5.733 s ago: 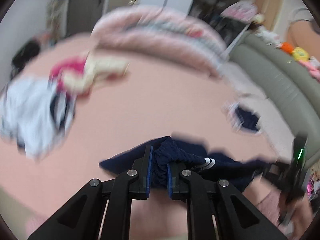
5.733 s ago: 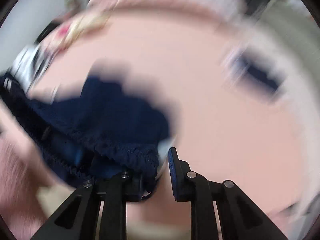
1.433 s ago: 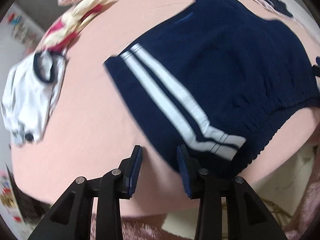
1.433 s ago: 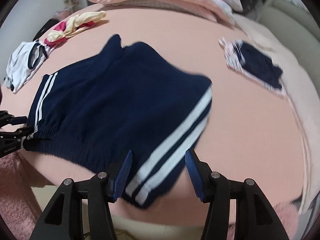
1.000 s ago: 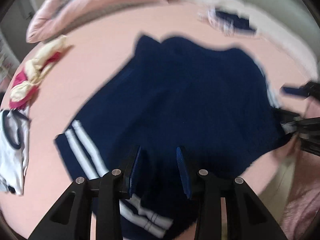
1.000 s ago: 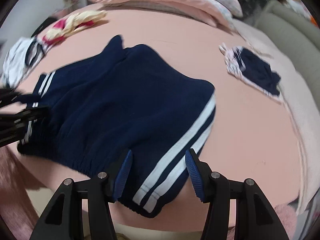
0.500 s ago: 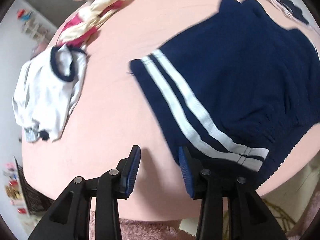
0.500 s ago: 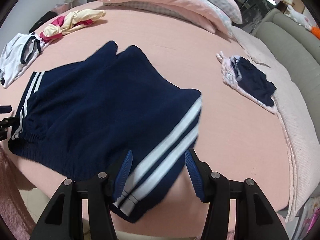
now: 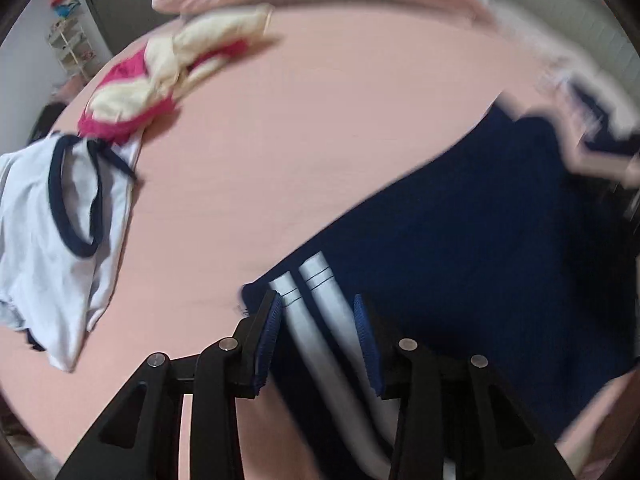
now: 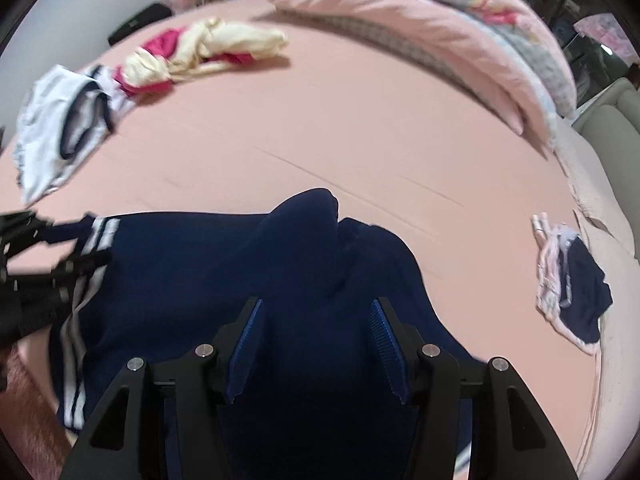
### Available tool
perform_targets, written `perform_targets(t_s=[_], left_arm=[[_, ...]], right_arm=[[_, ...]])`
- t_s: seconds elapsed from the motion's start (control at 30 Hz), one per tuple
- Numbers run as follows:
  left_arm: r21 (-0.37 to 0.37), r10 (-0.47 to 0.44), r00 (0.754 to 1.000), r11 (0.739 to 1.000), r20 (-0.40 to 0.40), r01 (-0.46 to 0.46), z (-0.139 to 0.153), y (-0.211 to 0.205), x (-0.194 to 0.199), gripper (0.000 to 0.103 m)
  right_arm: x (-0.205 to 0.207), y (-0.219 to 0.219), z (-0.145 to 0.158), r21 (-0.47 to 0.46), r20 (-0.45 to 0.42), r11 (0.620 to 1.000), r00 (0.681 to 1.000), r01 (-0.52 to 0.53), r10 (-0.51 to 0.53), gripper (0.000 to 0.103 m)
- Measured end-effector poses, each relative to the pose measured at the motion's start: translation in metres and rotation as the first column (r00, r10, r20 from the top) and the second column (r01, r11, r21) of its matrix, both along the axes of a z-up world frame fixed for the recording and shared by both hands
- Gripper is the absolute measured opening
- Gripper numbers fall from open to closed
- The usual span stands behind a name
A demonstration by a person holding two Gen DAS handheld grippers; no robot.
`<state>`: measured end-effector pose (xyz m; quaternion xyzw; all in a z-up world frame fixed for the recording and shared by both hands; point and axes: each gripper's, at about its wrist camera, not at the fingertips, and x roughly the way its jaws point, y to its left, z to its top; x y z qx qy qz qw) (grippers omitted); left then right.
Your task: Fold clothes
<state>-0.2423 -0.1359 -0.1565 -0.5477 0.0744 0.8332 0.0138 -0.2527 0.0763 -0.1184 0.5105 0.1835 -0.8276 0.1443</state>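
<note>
Shorts [image 10: 240, 276] are lying spread on the bed [image 9: 320, 128], now nearer both grippers. Left gripper [image 9: 316, 332] and right gripper [image 10: 316, 344] are hovering half-open, holding nothing, bare sheet lying beyond.

Pink bed [image 10: 320, 120] bearing navy shorts [image 10: 208, 280] lying near; white top [image 10: 52, 128] and cream-magenta garment [image 10: 200, 54] lying far left; pink quilt [image 10: 420, 12] far.

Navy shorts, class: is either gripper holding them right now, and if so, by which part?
Neither. The navy shorts lie flat on the bed; left gripper and right gripper are open above them.
</note>
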Motion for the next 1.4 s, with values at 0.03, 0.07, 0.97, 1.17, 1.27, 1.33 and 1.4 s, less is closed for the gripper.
perform_targets(t_s=[0.03,0.07,0.97,1.17,1.27,1.33,1.4], left_arm=[[0.002,0.012,1.000,1.000,0.000,-0.012,0.001,-0.005,0.001,0.037],[-0.016,0.029,1.000,0.999,0.002,-0.029,0.001,-0.011,0.003,0.037],[0.112,-0.231,0.973,0.966,-0.028,0.233,0.037,0.055,0.057,0.053],[0.065,-0.328,0.944,0.942,-0.041,0.330,0.032,0.080,0.111,0.051],[-0.022,-0.316,0.949,0.949,-0.016,0.316,0.016,0.081,0.106,0.019],[-0.029,-0.306,0.952,0.952,-0.022,0.305,0.014,0.082,0.102,0.013],[-0.019,-0.307,0.951,0.952,-0.041,0.306,0.022,0.082,0.106,0.011]], right_arm=[[-0.005,-0.003,-0.003,0.007,0.006,1.000,1.000,0.009,-0.009,0.055],[-0.011,-0.001,-0.004,0.007,0.007,1.000,1.000,0.018,-0.018,0.055],[0.109,0.051,0.009,-0.137,0.082,0.989,0.994,-0.057,0.069,0.065],[0.168,0.071,-0.019,-0.123,0.092,0.992,0.996,0.008,0.003,0.065],[0.176,0.083,-0.026,-0.063,0.046,0.997,0.998,0.042,-0.040,0.065],[0.174,0.091,-0.029,-0.022,0.020,0.996,0.997,0.081,-0.081,0.064],[0.168,0.100,-0.030,-0.056,0.039,0.992,0.993,0.113,-0.111,0.059]])
